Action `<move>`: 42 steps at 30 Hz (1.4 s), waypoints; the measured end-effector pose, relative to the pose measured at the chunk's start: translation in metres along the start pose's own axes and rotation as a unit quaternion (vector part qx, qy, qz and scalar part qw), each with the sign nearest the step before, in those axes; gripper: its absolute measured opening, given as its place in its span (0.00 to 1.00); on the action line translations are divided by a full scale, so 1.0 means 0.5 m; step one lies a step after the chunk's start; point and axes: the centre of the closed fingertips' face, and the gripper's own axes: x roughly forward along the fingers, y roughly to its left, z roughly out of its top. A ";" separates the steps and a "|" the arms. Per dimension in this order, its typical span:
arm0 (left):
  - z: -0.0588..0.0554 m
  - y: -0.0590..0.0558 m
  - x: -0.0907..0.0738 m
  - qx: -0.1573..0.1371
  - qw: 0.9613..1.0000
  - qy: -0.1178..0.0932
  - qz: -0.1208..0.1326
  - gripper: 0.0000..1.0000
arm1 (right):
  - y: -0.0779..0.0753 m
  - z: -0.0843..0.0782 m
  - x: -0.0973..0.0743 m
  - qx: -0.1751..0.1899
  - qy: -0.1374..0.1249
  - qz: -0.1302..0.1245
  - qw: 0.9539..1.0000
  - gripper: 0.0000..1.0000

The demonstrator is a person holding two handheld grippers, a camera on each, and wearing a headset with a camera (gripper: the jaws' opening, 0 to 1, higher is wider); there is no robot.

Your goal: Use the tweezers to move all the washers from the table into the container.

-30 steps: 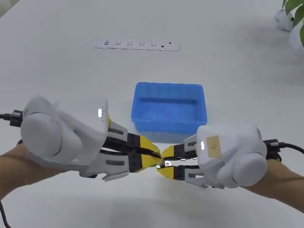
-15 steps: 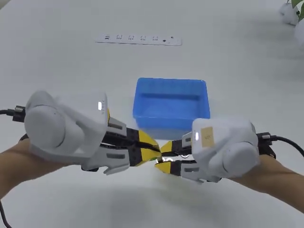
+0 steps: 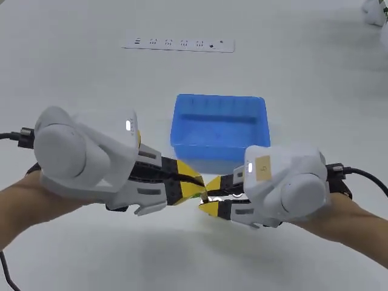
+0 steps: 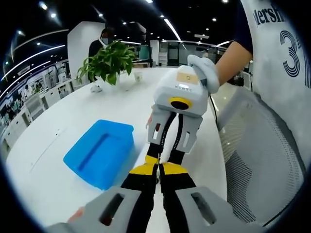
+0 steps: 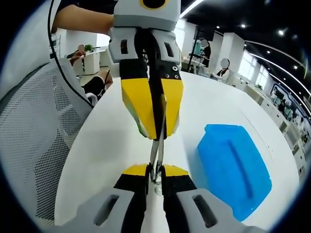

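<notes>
Since a second ago, both grippers have drawn slightly nearer the container (image 3: 220,124), and the right gripper (image 3: 207,205) has slid a little toward the left gripper (image 3: 197,188); the wider upward drift of the scene in the head view belongs to my headset, not to the things. Head view: my two grippers meet tip to tip over the white table (image 3: 303,73), just in front of the container's near wall, the left one entering from the left, the right one from the right. Right gripper view: the tweezers (image 5: 158,141) run as a thin metal strip from between my right jaws up into the yellow jaws of the left gripper. Both pairs are closed on it, one near each end. Left gripper view: my left jaws lie together with the metal edge pinched between their yellow tips, and the right gripper faces them head-on. The container, a shallow blue rectangular tub, stands on the table beyond the tips, apart from them. A small round pale shape (image 5: 158,189) lies on the table just under the tweezers' lower end, between my right jaws; it is too small to call a washer with certainty. A white power strip (image 3: 179,44) lies at the far side of the table, well apart from the container. A leafy plant (image 4: 109,60) stands beyond the container, and a mesh chair (image 4: 257,155) sits beside the table.
</notes>
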 end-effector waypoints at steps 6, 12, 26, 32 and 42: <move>0.001 -0.001 -0.001 -0.009 1.000 -0.002 0.000 0.07 | 0.000 0.000 0.000 0.009 -0.003 0.004 1.000 0.10; 0.000 -0.009 -0.004 -0.014 1.000 -0.001 -0.003 0.07 | 0.005 0.001 -0.001 -0.006 0.001 0.003 1.000 0.10; 0.036 -0.010 -0.036 -0.015 1.000 -0.012 -0.002 0.07 | -0.002 0.043 -0.030 -0.015 -0.021 -0.005 1.000 0.10; 0.064 -0.002 -0.055 -0.008 1.000 -0.023 0.001 0.07 | -0.014 0.068 -0.049 -0.030 -0.028 -0.008 0.999 0.10; 0.110 0.023 -0.077 0.008 0.999 -0.042 0.014 0.07 | -0.050 0.108 -0.074 -0.055 -0.037 -0.012 0.998 0.10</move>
